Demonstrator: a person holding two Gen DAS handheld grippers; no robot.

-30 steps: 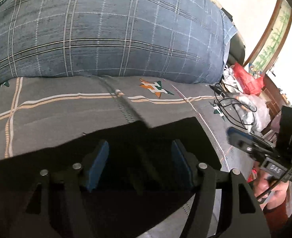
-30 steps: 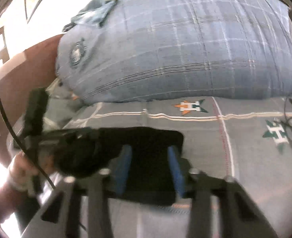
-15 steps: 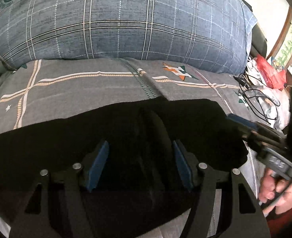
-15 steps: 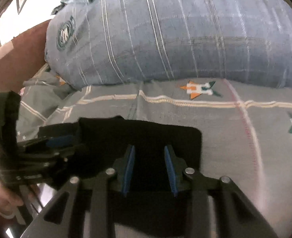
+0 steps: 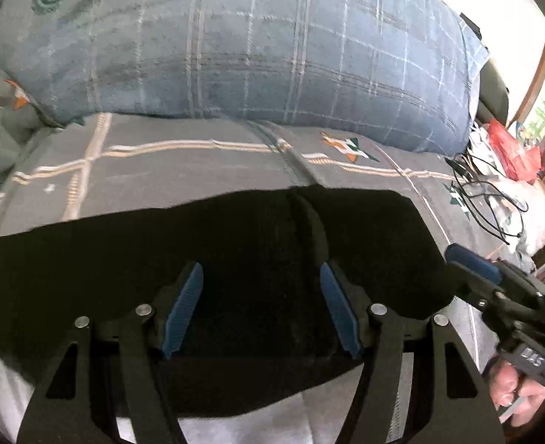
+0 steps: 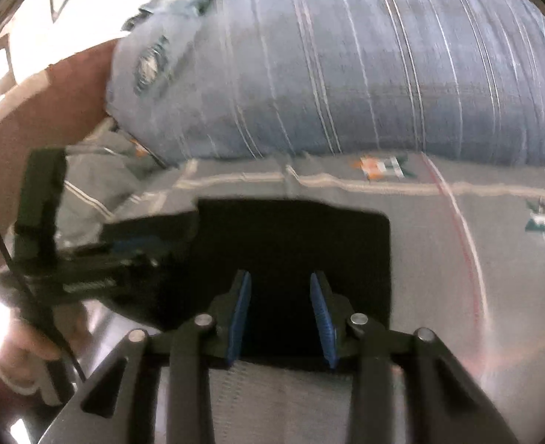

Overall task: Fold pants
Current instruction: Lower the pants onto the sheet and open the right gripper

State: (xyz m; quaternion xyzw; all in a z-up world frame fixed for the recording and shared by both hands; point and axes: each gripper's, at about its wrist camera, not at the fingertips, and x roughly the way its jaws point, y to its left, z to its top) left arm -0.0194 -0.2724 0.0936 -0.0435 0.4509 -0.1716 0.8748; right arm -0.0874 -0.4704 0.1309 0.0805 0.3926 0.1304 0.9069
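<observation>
The black pants [image 5: 235,259] lie flat on the grey bedsheet [image 5: 183,170], folded into a wide dark block; they also show in the right wrist view [image 6: 294,244]. My left gripper [image 5: 259,307] is open just above the pants, blue pads apart, nothing between them. My right gripper [image 6: 280,314] is open over the pants' near right part, pads apart and empty. The right gripper also shows at the right edge of the left wrist view [image 5: 472,262]. The left gripper shows at the left of the right wrist view [image 6: 131,248].
A large blue plaid pillow [image 5: 272,48] lies across the bed behind the pants. Black cables [image 5: 487,199] and bags [image 5: 513,148] lie at the bed's right edge. A brown headboard [image 6: 50,103] stands at the left.
The pants went from held up to spread flat on the sheet. The right gripper's pads narrowed half a second ago and are now wider apart. Both grippers sit over the cloth.
</observation>
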